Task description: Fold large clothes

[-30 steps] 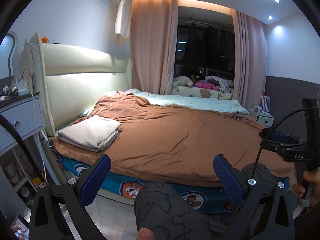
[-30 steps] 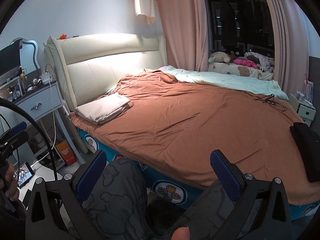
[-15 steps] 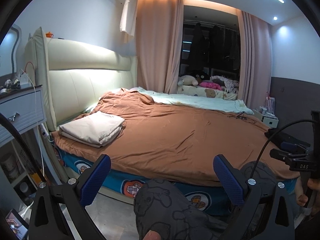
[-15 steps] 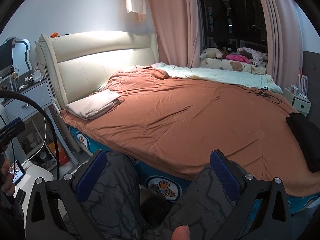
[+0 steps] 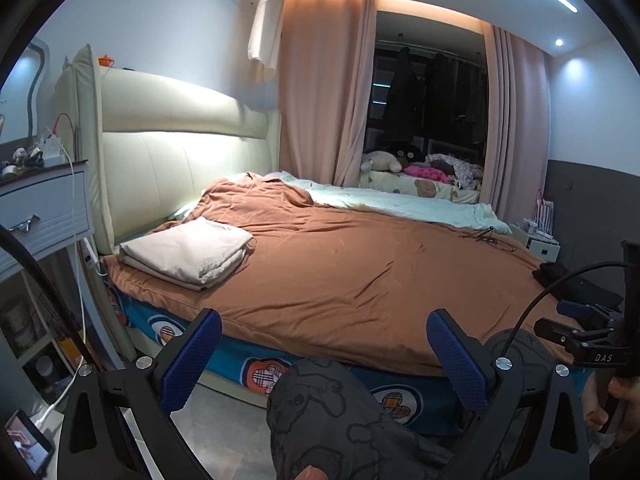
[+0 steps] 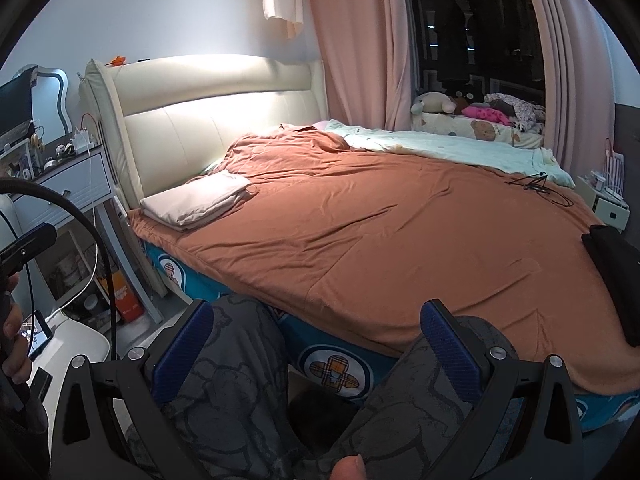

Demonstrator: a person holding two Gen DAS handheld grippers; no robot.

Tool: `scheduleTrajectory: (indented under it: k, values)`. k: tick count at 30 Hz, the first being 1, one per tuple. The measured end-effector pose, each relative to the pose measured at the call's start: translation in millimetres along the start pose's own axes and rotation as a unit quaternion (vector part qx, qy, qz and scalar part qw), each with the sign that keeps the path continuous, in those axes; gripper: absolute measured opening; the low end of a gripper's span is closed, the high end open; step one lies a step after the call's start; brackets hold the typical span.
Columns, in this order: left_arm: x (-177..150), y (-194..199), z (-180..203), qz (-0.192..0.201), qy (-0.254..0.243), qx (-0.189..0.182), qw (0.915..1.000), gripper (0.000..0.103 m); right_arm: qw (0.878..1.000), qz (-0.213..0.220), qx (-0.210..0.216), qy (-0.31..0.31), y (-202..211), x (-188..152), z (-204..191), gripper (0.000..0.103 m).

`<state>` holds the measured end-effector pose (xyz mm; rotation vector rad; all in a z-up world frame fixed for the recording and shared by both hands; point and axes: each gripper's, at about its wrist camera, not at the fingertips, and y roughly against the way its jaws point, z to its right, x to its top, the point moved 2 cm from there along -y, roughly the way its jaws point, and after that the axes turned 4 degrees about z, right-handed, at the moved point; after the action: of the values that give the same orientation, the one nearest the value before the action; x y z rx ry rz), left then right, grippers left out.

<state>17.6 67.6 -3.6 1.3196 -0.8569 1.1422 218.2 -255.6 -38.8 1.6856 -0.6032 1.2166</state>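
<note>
Fingers point(image 5: 191, 358) point(image 6: 182, 350) of both grippers spread, empty as before, views slightly shifted over brown bedspread point(image 5: 360, 272).

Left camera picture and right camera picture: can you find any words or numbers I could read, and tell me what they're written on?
"DAS": white letters on the black mount of the right gripper, seen in the left wrist view.
Orange box under the bedside table: it has print, but too blurred to read.
Small screen by the floor: shows a picture, no readable text.
Round patches on the blue bed sheet: pictures only, no words.
</note>
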Motion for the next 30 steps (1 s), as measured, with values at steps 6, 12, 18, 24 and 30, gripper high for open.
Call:
scheduleTrajectory:
  k: [6, 12, 18, 24, 30]
  values:
    - [2.5, 3.8, 1.0, 0.005, -0.001, 0.001, 1.0000, 0.103, 1.000, 0.005, 0.001, -0.001, 3.2, 2.1, 3.1, 0.103]
    - [3.3, 6.6, 4.6, 0.008, -0.007, 0.001, 0.9999, 0.103, 1.000, 0.008, 0.006, -0.003, 3.9, -2.6, 1.5, 0.103]
    - [3.5, 7.1, 7.4, 0.009, -0.010, 0.001, 0.9999, 0.103, 1.000, 0.010, 0.009, -0.003, 5.4, -3.7, 3.5, 0.103]
    - [3.4, 7.3, 8.2, 0.009, -0.010, 0.000, 0.9999, 0.103, 1.000, 0.012, 0.010, -0.003, 5.8, -4.4, 3.4, 0.103]
    - [3.8, 7.6, 7.1, 0.011, -0.011, 0.000, 0.9999, 0.103, 1.000, 0.012, 0.011, -0.003, 5.5, -4.4, 3.5, 0.103]
